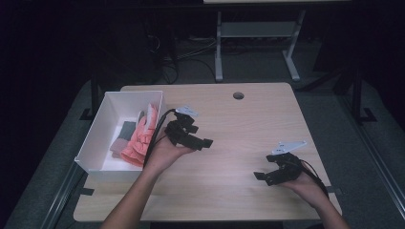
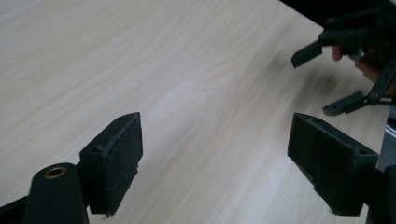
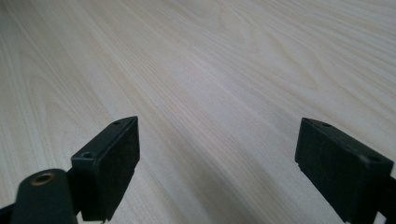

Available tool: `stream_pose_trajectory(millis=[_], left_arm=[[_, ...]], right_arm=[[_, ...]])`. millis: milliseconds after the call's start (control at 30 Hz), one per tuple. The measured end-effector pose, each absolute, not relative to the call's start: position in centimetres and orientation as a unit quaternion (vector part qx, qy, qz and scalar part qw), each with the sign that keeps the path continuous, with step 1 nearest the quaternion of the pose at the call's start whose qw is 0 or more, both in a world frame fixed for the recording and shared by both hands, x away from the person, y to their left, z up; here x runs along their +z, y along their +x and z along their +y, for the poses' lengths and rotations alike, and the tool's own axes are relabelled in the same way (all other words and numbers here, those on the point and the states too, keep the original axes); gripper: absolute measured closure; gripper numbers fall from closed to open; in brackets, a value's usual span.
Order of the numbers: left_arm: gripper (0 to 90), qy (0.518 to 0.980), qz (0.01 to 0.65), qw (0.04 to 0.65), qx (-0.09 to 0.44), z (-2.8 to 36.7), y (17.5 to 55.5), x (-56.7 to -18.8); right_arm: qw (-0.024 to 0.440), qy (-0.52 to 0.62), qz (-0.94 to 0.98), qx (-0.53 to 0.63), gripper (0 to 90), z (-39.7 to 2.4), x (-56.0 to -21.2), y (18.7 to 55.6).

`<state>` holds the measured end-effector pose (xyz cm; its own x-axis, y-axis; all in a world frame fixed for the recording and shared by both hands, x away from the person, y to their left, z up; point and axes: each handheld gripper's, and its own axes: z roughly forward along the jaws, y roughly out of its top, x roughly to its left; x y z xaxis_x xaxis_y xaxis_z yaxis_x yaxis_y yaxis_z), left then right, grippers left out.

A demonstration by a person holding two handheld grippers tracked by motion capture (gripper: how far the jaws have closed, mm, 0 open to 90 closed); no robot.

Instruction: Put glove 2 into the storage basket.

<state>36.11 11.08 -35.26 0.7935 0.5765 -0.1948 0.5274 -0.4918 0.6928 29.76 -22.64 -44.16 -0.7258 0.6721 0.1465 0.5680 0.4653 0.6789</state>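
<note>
My left gripper [image 1: 200, 130] hovers over the light wood table [image 1: 248, 119] just right of a white box [image 1: 97, 130], held in a hand, jaws wide apart and empty. The left gripper view shows its open jaws [image 2: 217, 158] above bare wood, with the right gripper [image 2: 338, 74] farther off at the top right. My right gripper [image 1: 265, 168] sits near the table's front right, also open and empty, pointing left. Bare tabletop [image 3: 210, 56] lies between its jaws [image 3: 215, 163]. Inside the box lie orange-pink gloves [image 1: 138, 140] and a grey cloth [image 1: 125, 131].
A round cable hole [image 1: 238, 95] sits near the table's far edge. Beyond the table stand a metal desk frame [image 1: 219, 47] and cables on the dark floor. The white box overhangs the table's left edge.
</note>
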Motion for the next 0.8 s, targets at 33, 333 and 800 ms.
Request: stream_pose_trajectory(millis=[33, 333, 800], left_arm=[[17.7, 0.865, 0.319, 0.387, 0.031, 10.9, 36.0, -35.7], [17.7, 0.868, 0.307, 0.389, 0.024, 10.1, 35.1, -38.3], [17.7, 0.887, 0.274, 0.371, 0.038, 9.7, 33.2, -42.6]], right_arm=[[0.071, 0.364, 0.853, 0.368, 13.7, -22.6, -44.2, 29.8], [0.071, 0.363, 0.853, 0.368, 13.7, -22.6, -44.2, 29.8], [0.073, 0.362, 0.855, 0.365, 13.7, -22.6, -44.3, 29.8]])
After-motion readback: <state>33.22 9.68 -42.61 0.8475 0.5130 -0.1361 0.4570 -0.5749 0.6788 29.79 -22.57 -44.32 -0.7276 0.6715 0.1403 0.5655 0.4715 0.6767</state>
